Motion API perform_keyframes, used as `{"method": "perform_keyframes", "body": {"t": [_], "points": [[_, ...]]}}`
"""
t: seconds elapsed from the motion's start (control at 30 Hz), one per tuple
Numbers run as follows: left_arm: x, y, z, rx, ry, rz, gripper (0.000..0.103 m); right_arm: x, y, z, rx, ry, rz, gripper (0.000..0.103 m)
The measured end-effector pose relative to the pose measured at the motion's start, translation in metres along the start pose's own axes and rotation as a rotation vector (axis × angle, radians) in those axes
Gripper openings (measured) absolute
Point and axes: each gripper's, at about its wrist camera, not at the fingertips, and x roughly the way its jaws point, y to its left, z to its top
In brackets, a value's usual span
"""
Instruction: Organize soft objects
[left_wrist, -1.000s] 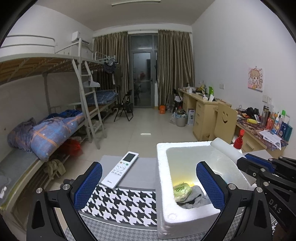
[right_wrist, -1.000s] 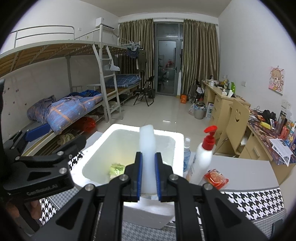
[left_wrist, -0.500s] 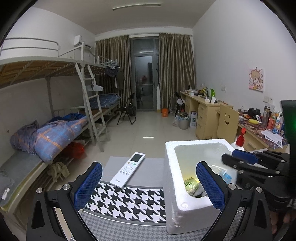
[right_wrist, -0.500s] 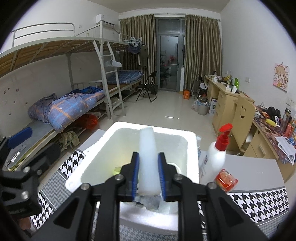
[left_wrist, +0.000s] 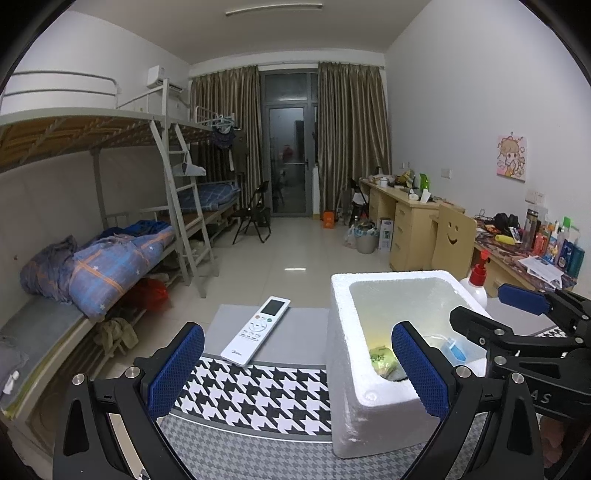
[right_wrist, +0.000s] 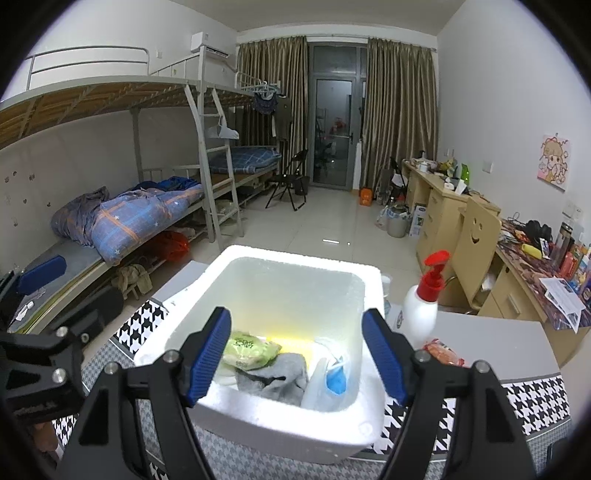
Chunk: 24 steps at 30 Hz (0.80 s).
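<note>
A white foam box (right_wrist: 369, 295) stands on the table; it also shows in the left wrist view (left_wrist: 340, 332). Inside lie a green packet (right_wrist: 251, 349), a grey cloth (right_wrist: 277, 376) and a clear white pouch with a blue piece (right_wrist: 328, 384). My right gripper (right_wrist: 295, 358) is open and empty, just above the box's near rim. My left gripper (left_wrist: 295, 365) is open and empty, left of the box above the houndstooth cloth (left_wrist: 251, 391). The right gripper's blue pad (left_wrist: 521, 299) shows at the right of the left wrist view.
A white remote (left_wrist: 256, 330) lies on the grey mat left of the box. A white pump bottle with a red top (right_wrist: 424, 302) and a red packet (right_wrist: 443, 352) stand right of the box. Bunk beds lie left, desks right.
My right gripper opened and let go of the white pouch, which now rests inside the box. The left gripper stayed open and drew back a little to the left.
</note>
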Motion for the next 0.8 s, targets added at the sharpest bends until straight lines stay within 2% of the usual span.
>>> {"method": "perform_keyframes", "body": {"t": [0.23,0.33,0.43,0.8], "points": [[-0.023,-0.003,-0.006,0.0,-0.011,-0.031,0.102,-0.027,-0.001,-0.006,0.013,-0.026,0.008,0.078],[-0.033,-0.001,-0.008,-0.011,-0.018,-0.037,0.102,-0.042,-0.003,-0.01,0.035,-0.051,0.001,0.086],[-0.045,-0.002,-0.011,-0.012,-0.025,-0.048,0.102,-0.054,-0.003,-0.014,0.039,-0.07,0.01,0.099],[-0.088,-0.005,-0.029,-0.013,-0.066,-0.076,0.102,-0.095,0.007,-0.035,0.027,-0.129,-0.023,0.1]]}}
